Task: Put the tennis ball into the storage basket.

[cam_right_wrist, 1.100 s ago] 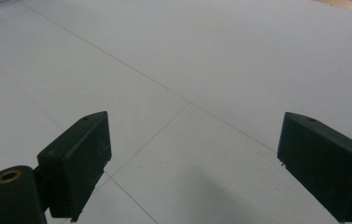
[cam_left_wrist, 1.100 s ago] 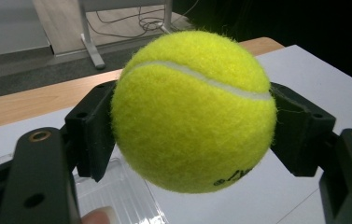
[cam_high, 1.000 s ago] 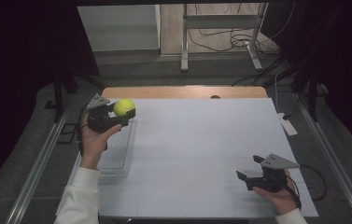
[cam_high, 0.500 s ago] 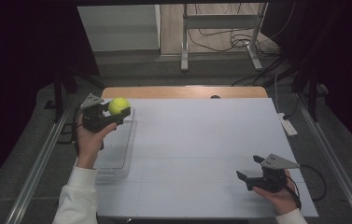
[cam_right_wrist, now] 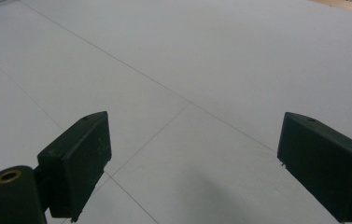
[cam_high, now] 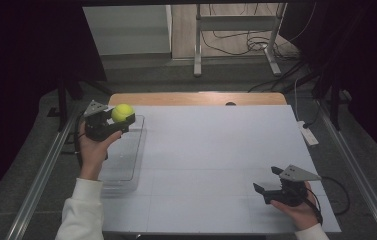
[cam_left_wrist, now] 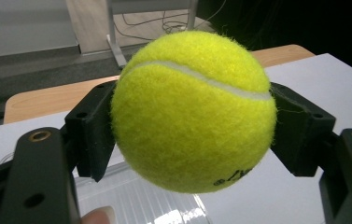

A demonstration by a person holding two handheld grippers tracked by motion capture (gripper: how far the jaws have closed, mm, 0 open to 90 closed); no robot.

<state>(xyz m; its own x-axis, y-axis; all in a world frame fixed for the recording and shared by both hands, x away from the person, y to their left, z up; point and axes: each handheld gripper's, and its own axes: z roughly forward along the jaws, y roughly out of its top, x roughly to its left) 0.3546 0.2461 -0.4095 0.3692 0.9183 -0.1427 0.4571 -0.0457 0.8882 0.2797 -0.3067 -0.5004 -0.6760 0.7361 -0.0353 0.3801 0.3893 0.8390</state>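
Now, in the high view, the left gripper (cam_high: 121, 120) is at the upper left of the frame, held up by the person's left hand (cam_high: 93, 150), whose white sleeve (cam_high: 81, 212) comes in from the bottom edge. Its two jaws are closed on a yellow tennis ball (cam_high: 122, 112), so the ball sits between them and does not touch the table. Below the ball and the hand there is a clear plastic tray (cam_high: 126, 165), lying near the left edge of the white table (cam_high: 216, 160).

In the left gripper view the tennis ball (cam_left_wrist: 194, 112) takes the middle of the frame. One black jaw presses on its left side and the other on its right side. A white seam curves over the upper part of the ball, and some dark letters are seen at its lower right. A fingertip (cam_left_wrist: 96, 217) is visible at the bottom edge, and the ribbed clear tray (cam_left_wrist: 141, 200) is under the ball.

The right gripper (cam_high: 268, 182) is at the lower right of the high view, held low by the right hand (cam_high: 301, 207), just over the table. In the right gripper view its jaws stand wide apart, one at the lower left and one at the lower right, and between them is just the white table surface (cam_right_wrist: 201, 93) with thin lines.
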